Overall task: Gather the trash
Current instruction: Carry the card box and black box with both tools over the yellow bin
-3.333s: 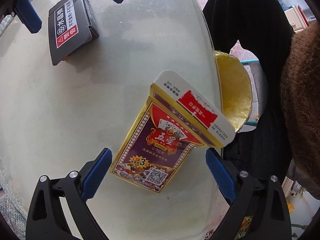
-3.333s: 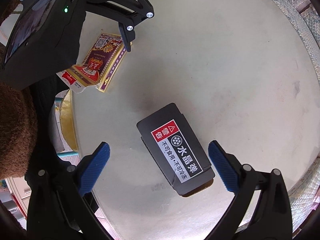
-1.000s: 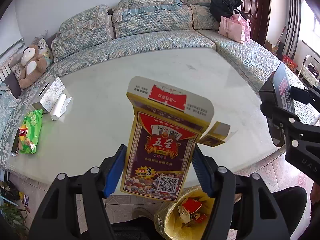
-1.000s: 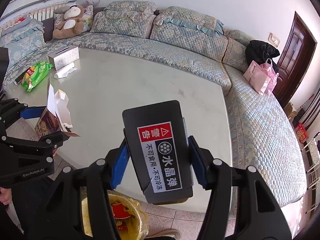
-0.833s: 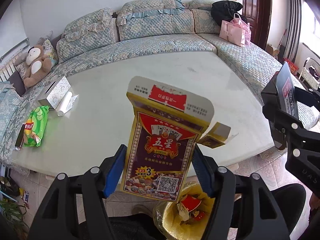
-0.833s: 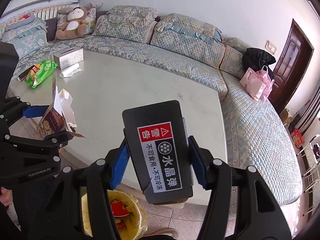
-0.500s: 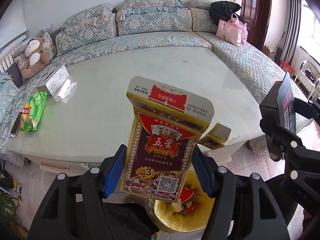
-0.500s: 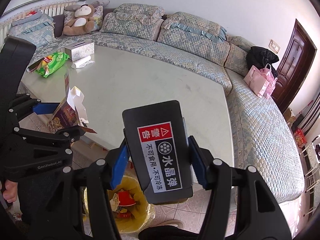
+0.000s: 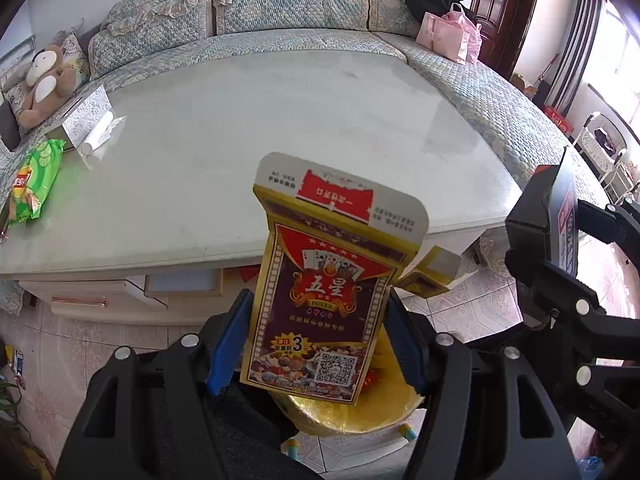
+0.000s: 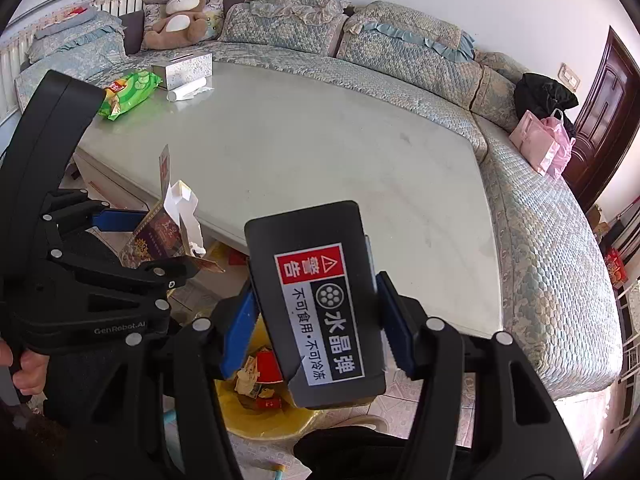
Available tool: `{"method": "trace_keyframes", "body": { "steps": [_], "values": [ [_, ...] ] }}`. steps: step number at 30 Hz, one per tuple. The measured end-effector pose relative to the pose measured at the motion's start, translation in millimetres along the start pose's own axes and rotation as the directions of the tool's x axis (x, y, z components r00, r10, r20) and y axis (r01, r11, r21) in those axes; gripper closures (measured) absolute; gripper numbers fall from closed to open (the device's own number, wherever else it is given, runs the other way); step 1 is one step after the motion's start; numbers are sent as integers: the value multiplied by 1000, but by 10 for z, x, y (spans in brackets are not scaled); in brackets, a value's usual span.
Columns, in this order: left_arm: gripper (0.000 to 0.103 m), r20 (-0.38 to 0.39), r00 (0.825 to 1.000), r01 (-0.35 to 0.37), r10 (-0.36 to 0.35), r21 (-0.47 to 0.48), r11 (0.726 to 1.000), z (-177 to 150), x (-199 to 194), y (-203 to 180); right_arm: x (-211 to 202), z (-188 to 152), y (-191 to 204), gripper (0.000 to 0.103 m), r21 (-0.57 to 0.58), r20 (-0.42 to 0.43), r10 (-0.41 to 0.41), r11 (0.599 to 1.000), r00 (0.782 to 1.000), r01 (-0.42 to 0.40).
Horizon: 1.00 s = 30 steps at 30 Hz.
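My left gripper [image 9: 318,326] is shut on an opened playing-card box [image 9: 320,292], purple, red and gold, with its top flap up. It holds the box in the air over a yellow-lined trash bin [image 9: 352,416]. My right gripper [image 10: 316,320] is shut on a black box [image 10: 320,304] with a red and white warning label, also held above the bin [image 10: 260,404], which has scraps inside. The left gripper and card box also show in the right wrist view [image 10: 164,236]; the black box shows in the left wrist view [image 9: 560,216].
The pale table [image 9: 260,120] lies ahead, with a green snack bag [image 9: 30,182], a tissue box [image 9: 86,114] and a paper roll [image 9: 96,138] at its far left. A quilted sofa [image 10: 360,56] wraps the table. Pink bags [image 10: 542,138] sit on it.
Both grippers have lifted their boxes off the table and pulled back past its edge. In the last second both moved lower and farther back, so the bin lies under the boxes.
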<state>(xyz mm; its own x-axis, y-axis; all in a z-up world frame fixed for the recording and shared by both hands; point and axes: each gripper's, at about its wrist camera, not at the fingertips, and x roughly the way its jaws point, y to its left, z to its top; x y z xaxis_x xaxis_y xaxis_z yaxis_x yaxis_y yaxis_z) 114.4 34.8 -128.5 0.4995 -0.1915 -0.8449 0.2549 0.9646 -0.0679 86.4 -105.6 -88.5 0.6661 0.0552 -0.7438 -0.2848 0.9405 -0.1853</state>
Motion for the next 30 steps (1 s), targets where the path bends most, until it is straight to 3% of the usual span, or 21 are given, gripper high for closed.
{"method": "trace_keyframes", "body": {
  "steps": [11,18,24,30],
  "values": [
    [40,-106,990,99,-98,3,995,-404,618,-60,465,-397,92,46,16,-114,43,999,993,-41],
    [40,-213,973,89,-90,-14,996,-635,1149,-63,905,-716,161,46,24,-206,61,998,977,-58],
    [40,-291,952,93,-96,-23,995,-787,1585,-79,1316,-1036,197,46,51,-290,77,997,954,-65],
    [40,-386,915,108,-115,-40,993,-947,2047,-101,1720,-1282,220,46,92,-371,107,993,922,-78]
  ]
}}
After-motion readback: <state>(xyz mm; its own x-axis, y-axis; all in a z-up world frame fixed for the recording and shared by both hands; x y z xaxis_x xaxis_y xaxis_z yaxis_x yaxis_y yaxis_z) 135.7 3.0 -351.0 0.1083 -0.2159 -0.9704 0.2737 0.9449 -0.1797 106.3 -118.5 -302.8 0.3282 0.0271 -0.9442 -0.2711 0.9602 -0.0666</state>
